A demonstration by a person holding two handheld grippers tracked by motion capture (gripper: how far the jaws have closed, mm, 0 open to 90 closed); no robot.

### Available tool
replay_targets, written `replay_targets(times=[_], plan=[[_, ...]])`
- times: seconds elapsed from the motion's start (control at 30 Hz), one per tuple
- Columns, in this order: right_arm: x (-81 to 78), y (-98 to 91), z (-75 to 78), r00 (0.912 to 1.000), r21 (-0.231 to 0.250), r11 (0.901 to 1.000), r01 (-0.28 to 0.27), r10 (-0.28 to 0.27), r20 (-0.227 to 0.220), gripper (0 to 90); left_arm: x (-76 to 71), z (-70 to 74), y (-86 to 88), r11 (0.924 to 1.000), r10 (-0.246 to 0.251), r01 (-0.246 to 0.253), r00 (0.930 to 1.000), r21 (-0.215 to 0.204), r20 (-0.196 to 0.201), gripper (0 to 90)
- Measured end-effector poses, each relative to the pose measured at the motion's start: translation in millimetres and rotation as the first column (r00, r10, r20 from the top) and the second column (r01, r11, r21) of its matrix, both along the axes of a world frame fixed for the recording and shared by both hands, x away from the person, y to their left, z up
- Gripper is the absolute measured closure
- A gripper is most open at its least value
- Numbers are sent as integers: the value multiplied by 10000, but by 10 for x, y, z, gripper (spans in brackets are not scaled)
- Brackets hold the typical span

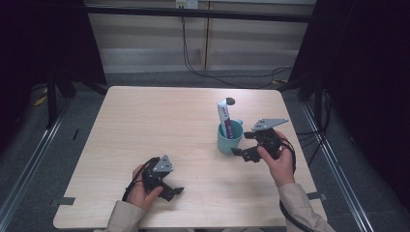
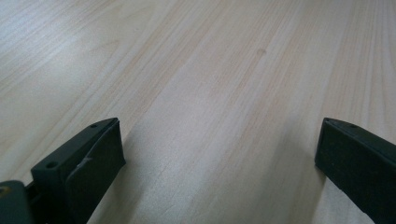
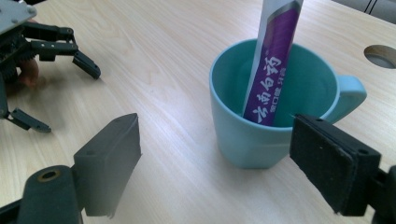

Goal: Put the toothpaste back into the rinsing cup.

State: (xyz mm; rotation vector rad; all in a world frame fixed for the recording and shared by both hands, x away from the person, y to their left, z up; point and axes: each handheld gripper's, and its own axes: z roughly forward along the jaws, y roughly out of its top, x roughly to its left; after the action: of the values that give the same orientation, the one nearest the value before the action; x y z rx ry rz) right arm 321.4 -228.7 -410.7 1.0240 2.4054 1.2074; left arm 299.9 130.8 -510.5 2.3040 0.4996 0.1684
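A teal mug (image 1: 229,137) (image 3: 275,107) stands on the right half of the wooden table (image 1: 159,125). A white and purple toothpaste tube (image 1: 225,117) (image 3: 273,65) leans upright inside it. My right gripper (image 1: 240,145) (image 3: 224,158) is open just to the right of the mug, its jaws pointing at the mug's side with nothing between them. My left gripper (image 1: 174,192) (image 2: 219,163) rests near the table's front left, open over bare wood. It also appears far off in the right gripper view, as the left gripper (image 3: 51,88).
A round hole (image 1: 230,101) (image 3: 382,55) is cut in the tabletop behind the mug. Black cables (image 1: 208,72) lie on the floor beyond the table's far edge. Dark stands flank the table on both sides.
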Motion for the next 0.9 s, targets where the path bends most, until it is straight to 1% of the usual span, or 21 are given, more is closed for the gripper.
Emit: replay_targets(times=[0.13, 0.43, 0.53, 0.67, 0.9], plan=[[-39, 12, 4, 9999, 62, 9999, -129, 129, 30, 158, 0, 0, 0, 10000, 4, -4, 10000, 7, 5, 6], [-134, 16, -26, 9995, -70, 9995, -296, 296, 54, 158, 0, 0, 0, 10000, 5, -5, 10000, 8, 5, 6], [-168, 9, -54, 9993, -98, 9993, -372, 372, 18, 158, 0, 0, 0, 10000, 4, -4, 10000, 6, 3, 6], [-216, -9, -104, 9989, -279, 9985, -466, 465, -29, 158, 0, 0, 0, 10000, 3, -3, 10000, 9, 2, 6], [-285, -82, -207, 9990, -276, 9988, -413, 409, -161, 158, 0, 0, 0, 10000, 3, -3, 10000, 11, 6, 6]])
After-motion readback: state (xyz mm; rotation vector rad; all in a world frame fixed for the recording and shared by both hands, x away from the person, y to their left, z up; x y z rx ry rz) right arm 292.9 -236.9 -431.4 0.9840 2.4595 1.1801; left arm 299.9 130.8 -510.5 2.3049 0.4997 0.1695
